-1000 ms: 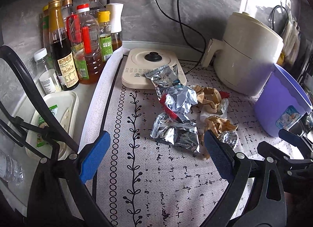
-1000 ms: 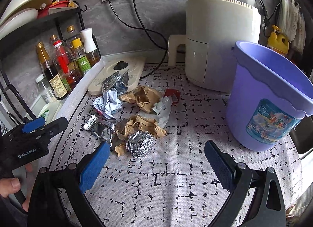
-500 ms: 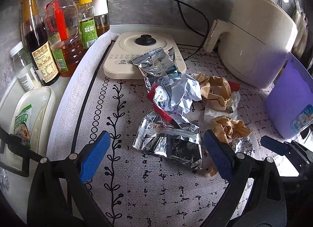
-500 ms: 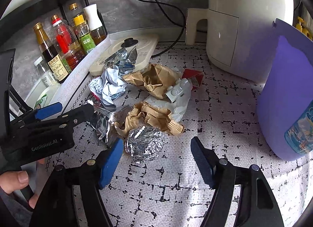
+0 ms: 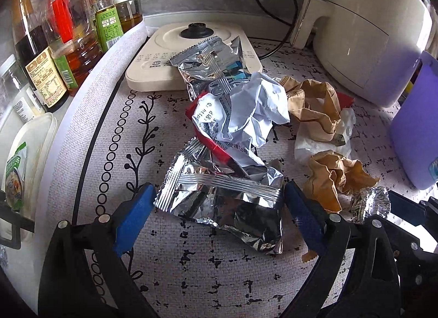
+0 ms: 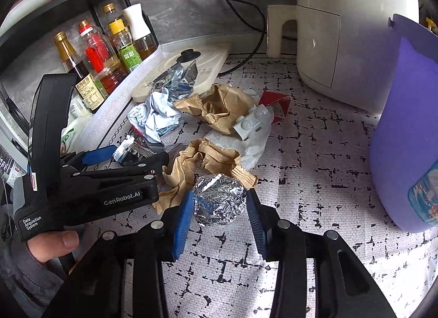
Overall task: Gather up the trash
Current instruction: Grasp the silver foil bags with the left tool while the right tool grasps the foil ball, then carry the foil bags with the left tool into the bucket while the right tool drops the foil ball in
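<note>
A pile of trash lies on the patterned mat: a flat silver foil wrapper [image 5: 221, 197], crumpled white paper [image 5: 246, 118], brown paper bags [image 5: 314, 107], a foil ball [image 6: 219, 198] and a white plastic piece [image 6: 253, 123]. My left gripper [image 5: 219, 208] is open, its blue pads on either side of the silver wrapper. My right gripper [image 6: 219, 209] is open, narrowed around the foil ball, pads close to its sides. The left gripper body [image 6: 90, 181] shows in the right wrist view, just left of the ball.
A purple bucket [image 6: 405, 131] stands at the right. A cream air fryer [image 6: 350, 30] and a flat cream appliance [image 5: 169, 55] stand behind the pile. Sauce bottles [image 5: 63, 38] line the left, with a black rack [image 6: 54, 8] of dishes above.
Both grippers moved forward and down to the pile. The left now straddles the silver wrapper. The right narrowed its jaws around the foil ball.
</note>
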Demonstrator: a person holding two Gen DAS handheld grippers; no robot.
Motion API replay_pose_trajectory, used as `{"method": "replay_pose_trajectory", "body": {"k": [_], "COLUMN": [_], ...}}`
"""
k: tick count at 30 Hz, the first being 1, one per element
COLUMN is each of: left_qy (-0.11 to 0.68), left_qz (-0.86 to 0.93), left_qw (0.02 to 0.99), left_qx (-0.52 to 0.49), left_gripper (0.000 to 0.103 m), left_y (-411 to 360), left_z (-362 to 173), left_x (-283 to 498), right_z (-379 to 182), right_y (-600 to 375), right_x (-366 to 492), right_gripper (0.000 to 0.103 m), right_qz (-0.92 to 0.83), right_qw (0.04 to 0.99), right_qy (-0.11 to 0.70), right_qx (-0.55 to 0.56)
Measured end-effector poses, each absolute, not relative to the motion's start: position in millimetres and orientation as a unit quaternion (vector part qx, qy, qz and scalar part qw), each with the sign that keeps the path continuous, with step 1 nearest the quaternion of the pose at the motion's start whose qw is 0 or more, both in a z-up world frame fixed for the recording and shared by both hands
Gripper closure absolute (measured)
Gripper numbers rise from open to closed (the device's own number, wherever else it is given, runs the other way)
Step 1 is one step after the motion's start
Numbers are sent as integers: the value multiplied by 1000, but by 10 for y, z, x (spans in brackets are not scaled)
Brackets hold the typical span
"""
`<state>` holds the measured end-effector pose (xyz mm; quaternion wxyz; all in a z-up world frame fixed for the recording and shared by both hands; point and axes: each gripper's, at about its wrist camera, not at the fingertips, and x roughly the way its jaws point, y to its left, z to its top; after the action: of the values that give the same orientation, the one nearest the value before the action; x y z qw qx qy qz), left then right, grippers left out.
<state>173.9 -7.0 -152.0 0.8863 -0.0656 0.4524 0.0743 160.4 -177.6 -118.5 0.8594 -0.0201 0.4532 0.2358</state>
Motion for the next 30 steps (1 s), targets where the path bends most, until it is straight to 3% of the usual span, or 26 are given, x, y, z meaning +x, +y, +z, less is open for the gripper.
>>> {"method": "replay_pose_trajectory", "body": {"k": [1, 3, 4, 9, 16, 20, 22, 23, 24, 30], "left_qy": [453, 452, 452, 448, 441, 436, 434, 432, 430, 393], "left_qz": [74, 74, 74, 66, 65, 67, 67, 66, 65, 24], "left_qw": [886, 886, 886, 888, 890, 892, 893, 894, 895, 913], "left_qx": [-69, -75, -76, -82, -99, -101, -99, -98, -98, -110], "left_gripper": [19, 29, 32, 55, 63, 63, 63, 63, 63, 64], "left_y": [-65, -60, -62, -91, -3, 58, 75, 82, 88, 54], "left_z": [-1526, -1524, -1520, -1459, -1377, -1336, -1303, -1282, -1257, -992], "left_x": [1732, 1707, 1689, 1550, 1326, 1220, 1179, 1163, 1153, 1110], "right_z": [-1181, -1173, -1168, -1183, -1260, -1334, -1366, -1380, -1389, -1178], "right_y": [-1804, -1837, -1851, -1798, -1679, -1623, -1600, -1588, -1578, -1611], "right_x": [1599, 1594, 1588, 1580, 1674, 1733, 1748, 1753, 1754, 1595], "right_gripper": [62, 40, 37, 29, 23, 24, 36, 54, 60, 61], "right_qz": [234, 223, 221, 222, 218, 218, 223, 224, 224, 223], "right_qw": [860, 862, 863, 862, 862, 861, 859, 856, 854, 867], "right_qy": [453, 456, 454, 455, 457, 458, 461, 465, 469, 445], "right_qx": [-19, -19, -16, -20, -26, -25, -20, -20, -19, -12]}}
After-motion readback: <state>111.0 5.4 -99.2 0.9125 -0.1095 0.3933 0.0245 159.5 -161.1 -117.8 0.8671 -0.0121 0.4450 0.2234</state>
